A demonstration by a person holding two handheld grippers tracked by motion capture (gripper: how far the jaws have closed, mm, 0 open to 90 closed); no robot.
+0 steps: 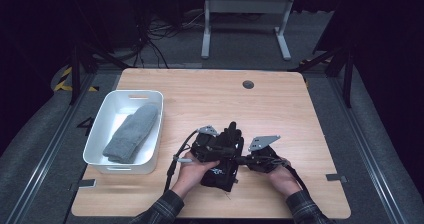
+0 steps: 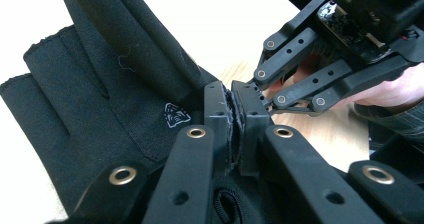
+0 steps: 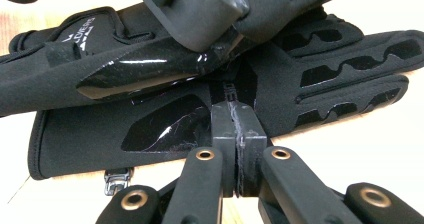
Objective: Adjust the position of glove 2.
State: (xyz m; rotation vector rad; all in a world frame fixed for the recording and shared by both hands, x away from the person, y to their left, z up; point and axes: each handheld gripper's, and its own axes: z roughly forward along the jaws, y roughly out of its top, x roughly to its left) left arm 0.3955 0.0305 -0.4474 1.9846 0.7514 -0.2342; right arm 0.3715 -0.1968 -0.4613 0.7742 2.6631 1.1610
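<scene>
Two black fabric gloves [image 1: 221, 170] with glossy palm patches stacked at the near middle of the light wooden table [image 1: 280, 104], between the person's hands. Left gripper [image 2: 232, 115] with jaws pressed together, thin edge of glove fabric apparently pinched between the pads; right gripper [image 3: 235, 129] with jaws pressed together at the lower glove's edge, hold on fabric not clear. Grey knitted sock [image 1: 131, 133] lying in white rectangular plastic tub [image 1: 150, 156], well apart at the table's left.

The black gloves [image 3: 150, 109] are matt cloth with glossy rubbery patches. The table [image 1: 280, 104] is pale smooth wood; the tub [image 1: 100, 129] is white glossy plastic, holding a fuzzy grey knitted sock [image 1: 131, 133].
</scene>
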